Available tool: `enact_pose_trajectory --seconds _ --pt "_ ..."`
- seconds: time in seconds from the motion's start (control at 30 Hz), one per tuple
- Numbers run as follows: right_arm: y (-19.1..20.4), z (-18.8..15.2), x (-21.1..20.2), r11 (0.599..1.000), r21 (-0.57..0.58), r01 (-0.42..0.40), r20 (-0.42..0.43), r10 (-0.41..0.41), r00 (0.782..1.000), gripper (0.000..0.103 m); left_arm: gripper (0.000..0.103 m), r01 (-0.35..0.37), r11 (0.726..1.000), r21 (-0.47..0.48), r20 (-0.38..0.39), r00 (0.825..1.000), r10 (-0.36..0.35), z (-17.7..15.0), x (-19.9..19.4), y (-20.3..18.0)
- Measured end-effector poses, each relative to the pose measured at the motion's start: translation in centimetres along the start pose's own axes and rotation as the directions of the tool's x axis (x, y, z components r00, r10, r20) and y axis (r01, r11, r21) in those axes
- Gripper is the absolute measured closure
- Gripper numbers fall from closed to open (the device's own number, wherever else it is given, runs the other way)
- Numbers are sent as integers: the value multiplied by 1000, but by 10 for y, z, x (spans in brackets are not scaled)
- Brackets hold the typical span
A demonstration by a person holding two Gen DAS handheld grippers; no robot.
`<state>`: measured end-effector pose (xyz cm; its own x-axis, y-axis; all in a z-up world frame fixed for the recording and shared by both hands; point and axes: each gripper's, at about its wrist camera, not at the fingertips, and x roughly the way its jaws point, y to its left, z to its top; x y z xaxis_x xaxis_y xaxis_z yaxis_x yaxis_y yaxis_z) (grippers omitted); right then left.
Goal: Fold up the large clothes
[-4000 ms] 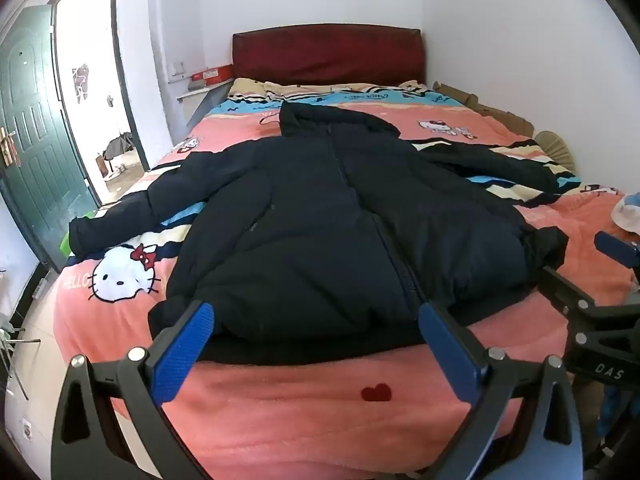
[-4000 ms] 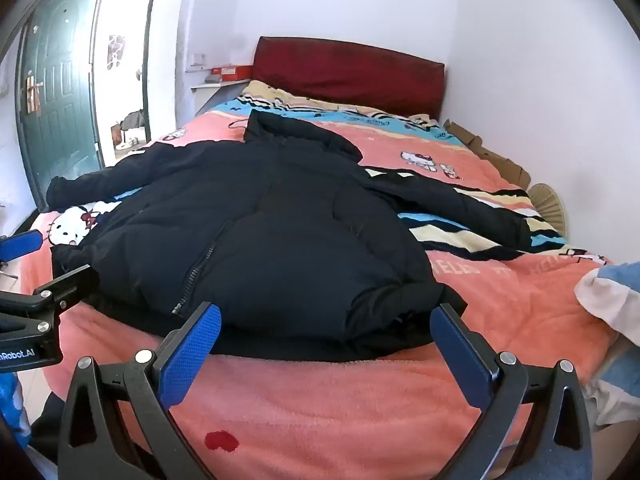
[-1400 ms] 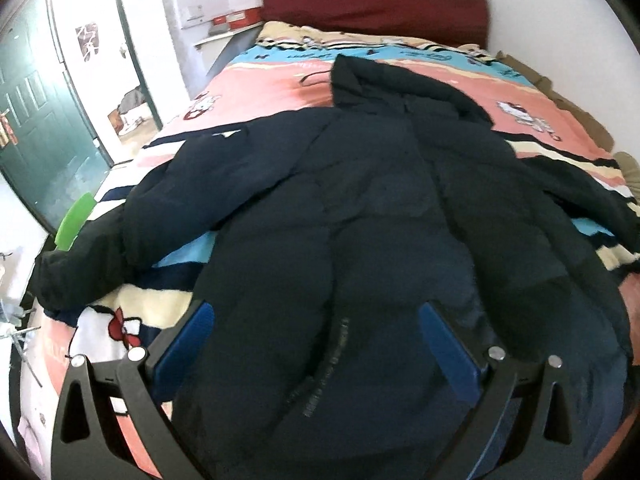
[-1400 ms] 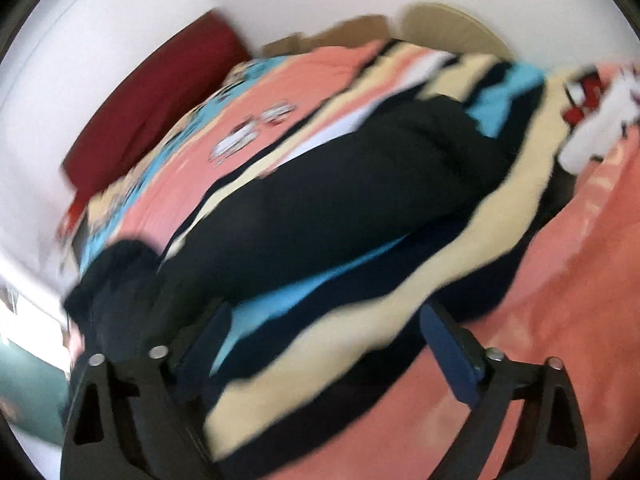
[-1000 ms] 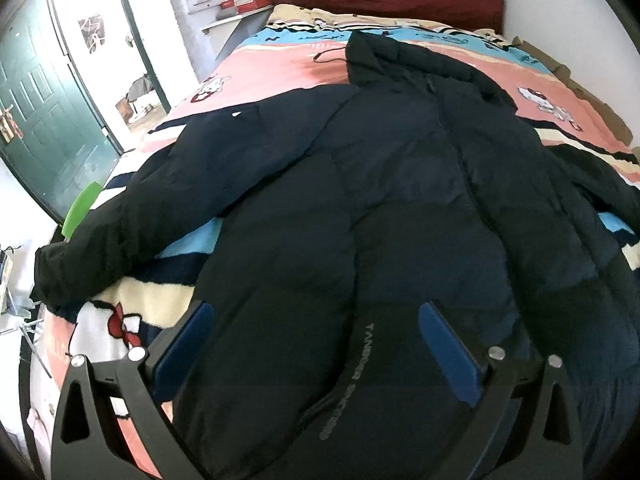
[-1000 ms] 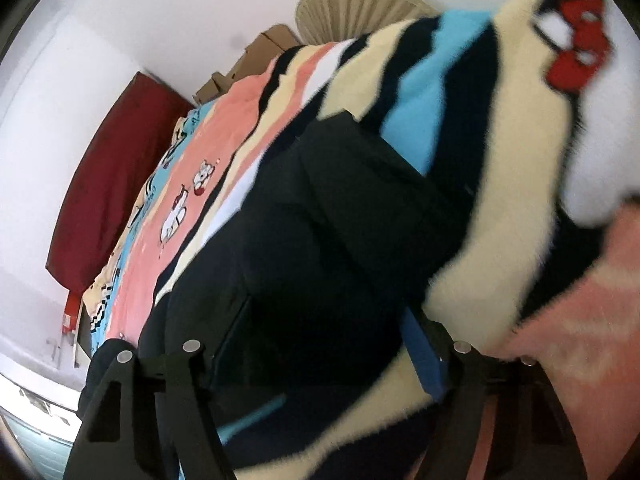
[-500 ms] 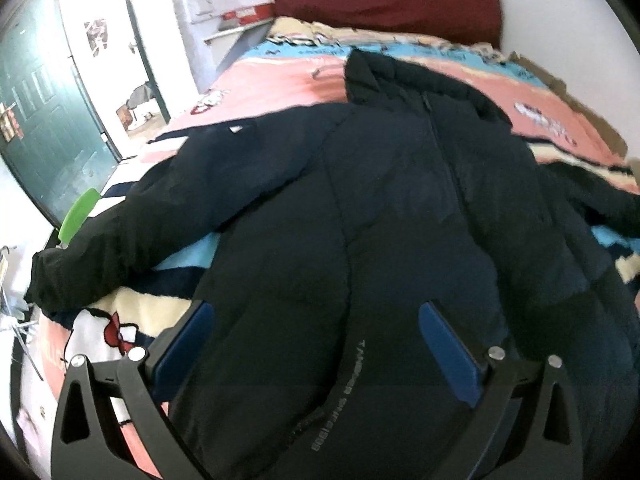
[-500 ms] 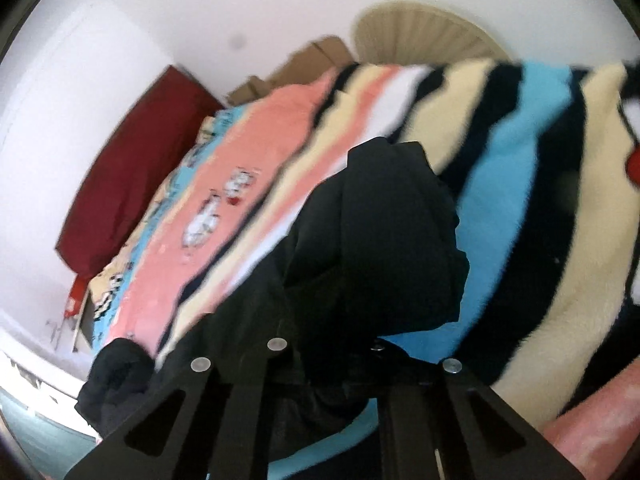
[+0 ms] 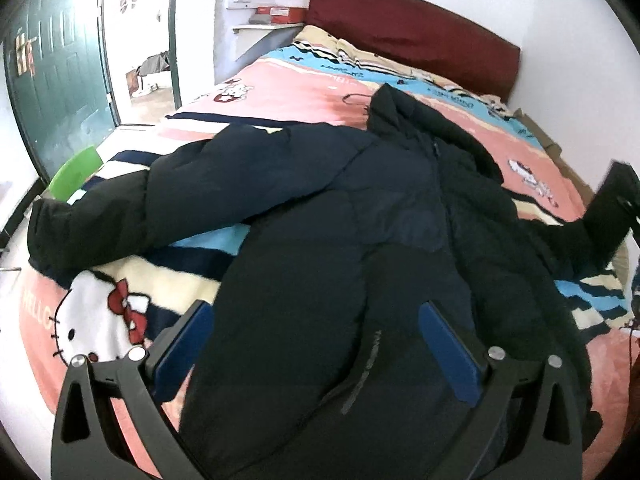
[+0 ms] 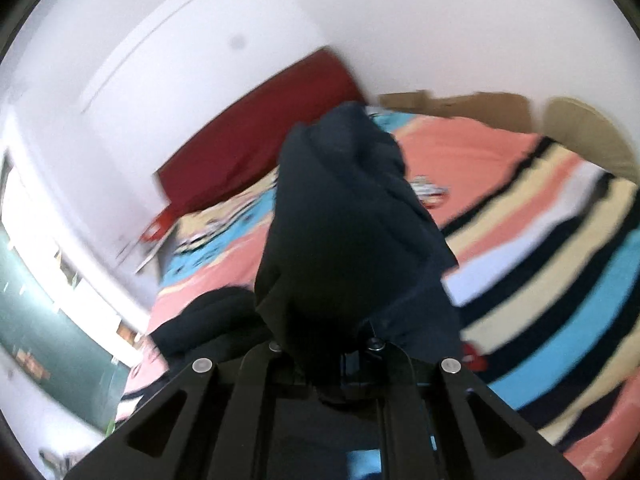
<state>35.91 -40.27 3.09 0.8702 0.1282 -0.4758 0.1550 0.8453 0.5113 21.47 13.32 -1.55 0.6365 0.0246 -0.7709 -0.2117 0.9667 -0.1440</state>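
A large black puffer jacket (image 9: 360, 220) lies face up on the bed, hood toward the headboard, its left sleeve (image 9: 120, 204) stretched toward the bed's left edge. My left gripper (image 9: 316, 344) is open and empty, hovering over the jacket's lower front. My right gripper (image 10: 332, 354) is shut on the end of the jacket's right sleeve (image 10: 344, 220) and holds it lifted off the bed. In the left wrist view that raised sleeve (image 9: 604, 216) shows at the far right.
The bed has a pink, striped Hello Kitty blanket (image 9: 100, 320) and a dark red headboard (image 9: 420, 28). A green door (image 9: 52, 80) and an open doorway are at the left. Cardboard (image 10: 460, 104) lies along the right wall.
My right gripper closed on the right sleeve end and has lifted it up off the blanket. My left gripper drifted slightly over the jacket, still open.
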Motion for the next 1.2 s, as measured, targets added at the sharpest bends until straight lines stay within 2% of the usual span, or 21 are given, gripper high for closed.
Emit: enact_pose_trajectory --seconds 0.17,0.33,0.53,0.67,0.8,0.97,1.1,1.13,1.2 --pt "71 -17 9 988 -98 -122 -65 116 991 95 0 -19 1000 -12 29 999 20 -6 -13 17" --pt "143 -64 21 955 -209 -210 -164 177 970 95 0 -14 1000 -19 16 1000 14 -6 -10 32" --pt "205 -135 46 904 -304 -301 -312 204 928 95 0 -46 998 -36 32 998 47 -6 -9 45" --pt "219 -178 61 876 -347 -336 -399 186 898 95 0 -75 996 -53 48 996 78 -5 -9 53" --pt "233 -218 83 856 -379 -352 -477 145 867 95 0 -74 994 -79 50 996 78 -2 -11 58" --pt "241 -267 110 839 -424 -341 -560 53 827 94 0 -84 995 -55 48 995 87 2 -16 54" --pt "243 -291 115 826 -467 -316 -575 -12 818 91 0 -82 996 -48 45 995 84 6 -25 51" --pt "242 -291 114 827 -466 -314 -577 -15 816 87 0 -82 996 -46 48 995 84 7 -27 50" --pt "241 -288 109 831 -457 -318 -580 -7 815 69 0 -86 996 -36 58 994 88 9 -33 46"
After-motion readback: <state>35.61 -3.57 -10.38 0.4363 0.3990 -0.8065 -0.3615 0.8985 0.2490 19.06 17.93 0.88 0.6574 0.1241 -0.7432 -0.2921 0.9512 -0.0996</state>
